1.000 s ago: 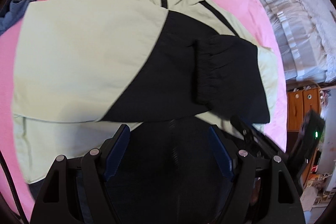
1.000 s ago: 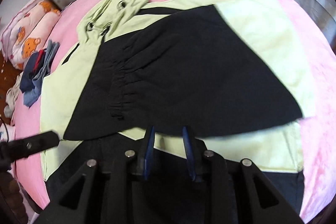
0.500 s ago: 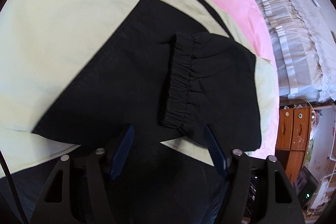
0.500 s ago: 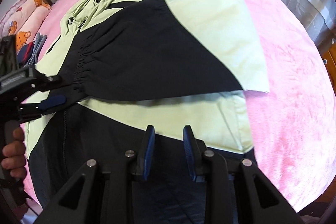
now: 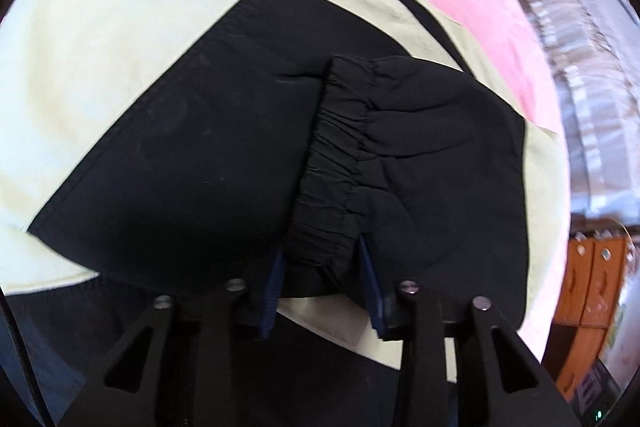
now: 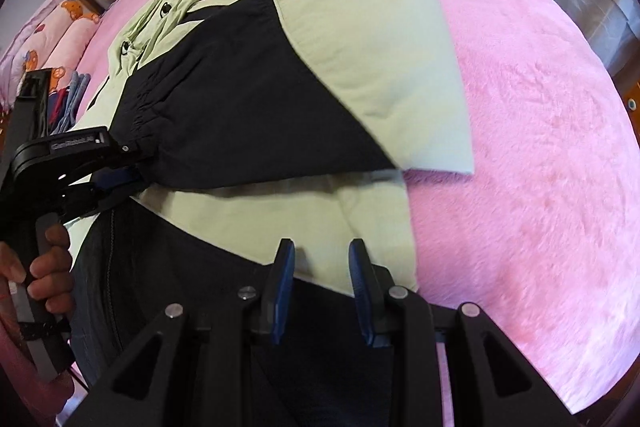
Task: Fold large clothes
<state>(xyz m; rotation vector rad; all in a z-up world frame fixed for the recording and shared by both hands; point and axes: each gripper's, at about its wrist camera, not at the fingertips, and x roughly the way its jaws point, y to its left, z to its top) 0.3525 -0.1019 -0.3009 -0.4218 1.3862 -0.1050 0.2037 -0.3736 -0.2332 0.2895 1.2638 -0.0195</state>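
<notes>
Left wrist view: your left gripper [image 5: 320, 267] has just been closing; its blue pads now sit on either side of the gathered elastic cuff [image 5: 328, 179] of the black sleeve, pinching it.
Right wrist view: your right gripper [image 6: 318, 275] hovers with narrow jaws and nothing between them, above the lower hem of the pale green and black hooded jacket [image 6: 360, 67].
Jacket: lies flat on the pink fleece bed cover [image 6: 540, 147], both sleeves folded across its front.
Your left hand [image 6: 44, 267]: grips the gripper's handle at the frame's left edge.
</notes>
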